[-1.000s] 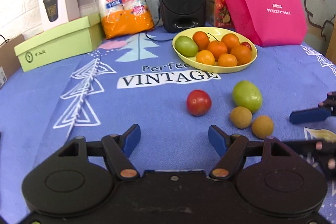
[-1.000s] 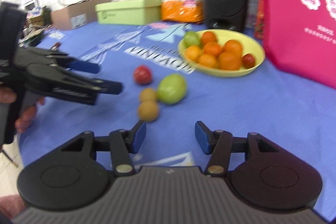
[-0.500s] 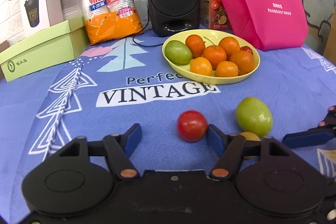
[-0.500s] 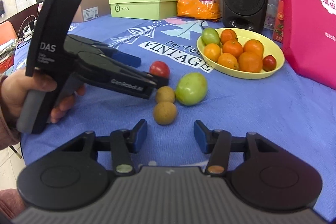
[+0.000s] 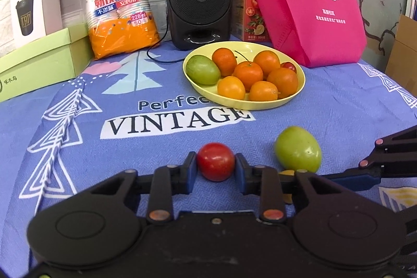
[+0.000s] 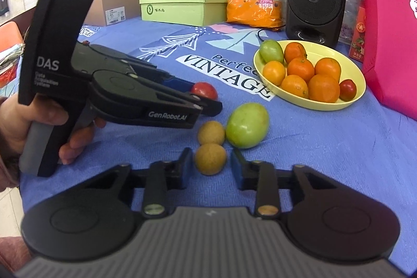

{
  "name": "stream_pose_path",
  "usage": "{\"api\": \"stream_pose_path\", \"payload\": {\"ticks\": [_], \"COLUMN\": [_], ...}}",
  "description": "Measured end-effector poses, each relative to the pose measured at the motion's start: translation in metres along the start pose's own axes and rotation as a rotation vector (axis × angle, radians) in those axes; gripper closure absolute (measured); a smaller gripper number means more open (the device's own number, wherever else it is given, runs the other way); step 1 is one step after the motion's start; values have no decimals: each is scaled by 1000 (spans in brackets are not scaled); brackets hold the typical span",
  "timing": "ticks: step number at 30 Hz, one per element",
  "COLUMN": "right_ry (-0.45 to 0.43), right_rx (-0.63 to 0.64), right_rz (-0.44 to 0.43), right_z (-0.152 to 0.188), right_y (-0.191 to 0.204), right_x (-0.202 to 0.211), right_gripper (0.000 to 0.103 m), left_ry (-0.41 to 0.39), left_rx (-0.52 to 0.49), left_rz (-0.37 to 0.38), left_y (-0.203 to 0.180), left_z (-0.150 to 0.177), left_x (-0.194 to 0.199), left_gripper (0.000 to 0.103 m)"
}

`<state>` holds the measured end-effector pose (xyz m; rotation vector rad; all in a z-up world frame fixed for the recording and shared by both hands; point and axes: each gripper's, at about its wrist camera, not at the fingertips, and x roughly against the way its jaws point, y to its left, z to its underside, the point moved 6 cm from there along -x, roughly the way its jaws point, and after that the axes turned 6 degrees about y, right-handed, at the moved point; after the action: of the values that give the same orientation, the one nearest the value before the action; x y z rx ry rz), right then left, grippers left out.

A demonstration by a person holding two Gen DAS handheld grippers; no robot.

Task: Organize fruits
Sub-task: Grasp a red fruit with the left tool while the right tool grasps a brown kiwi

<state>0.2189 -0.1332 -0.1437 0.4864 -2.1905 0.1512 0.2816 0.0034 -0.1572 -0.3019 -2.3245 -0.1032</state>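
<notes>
The left gripper [image 5: 215, 165] has its fingers clamped on a red tomato [image 5: 215, 161] on the worktop [image 5: 338, 108]; the right gripper [image 6: 210, 160] pinches a small brown fruit [image 6: 210, 158]. Both look light, smooth, bruisable: hold them across the middle, gently. The yellow bowl [image 5: 299, 93] holds oranges, a green fruit and a tomato.

Bright, even light — sharp focus, fisheye-bent edges

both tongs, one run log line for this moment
left tongs: shut on red tomato | right tongs: shut on brown fruit | both fruits on cloth
</notes>
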Motion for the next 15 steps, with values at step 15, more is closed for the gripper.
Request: {"api": "stream_pose_path", "payload": {"ticks": [15], "right_ry": [-15], "right_rx": [-35], "right_rz": [22], "right_z": [8], "right_y": [-5], "right_x": [16], "right_gripper": [78], "left_ry": [9], "left_rx": [43], "left_rz": [-10], "left_y": [4], "left_z": [4], "left_x": [17], "left_gripper": [74]}}
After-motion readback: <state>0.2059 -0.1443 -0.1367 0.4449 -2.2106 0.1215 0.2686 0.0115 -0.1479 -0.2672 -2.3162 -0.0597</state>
